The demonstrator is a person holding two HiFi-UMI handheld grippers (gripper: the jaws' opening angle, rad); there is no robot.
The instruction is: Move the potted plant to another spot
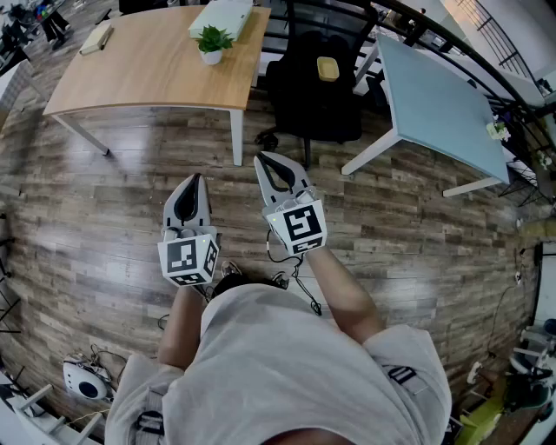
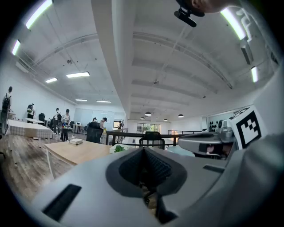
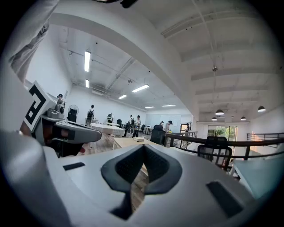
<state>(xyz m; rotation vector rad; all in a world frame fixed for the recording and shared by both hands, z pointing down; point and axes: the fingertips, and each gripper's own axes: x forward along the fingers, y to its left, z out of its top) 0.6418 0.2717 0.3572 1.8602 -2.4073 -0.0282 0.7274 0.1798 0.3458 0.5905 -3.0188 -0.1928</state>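
Head view showed the person standing on the plank floor, well apart from the potted plant (image 1: 212, 42). It sat upright near the far edge of the wooden worktop (image 1: 139, 78), just beside a pale flat box (image 1: 222, 16). Both tools were held level out in front. The left gripper (image 1: 195, 179) had its jaws pressed together with nothing between them, and the right gripper (image 1: 261, 161) was likewise closed and empty. Each gripper view looked past meeting pads into the open room.

From where I stood, the plant looked small and light. Its white pot (image 1: 211, 57) seemed stiff and probably smooth, so it could slip under a weak pinch. The leaves were soft and no place to grab. I judged the best hold to be across the pot's body, below the rim, with the pot kept upright so the soil would not spill.
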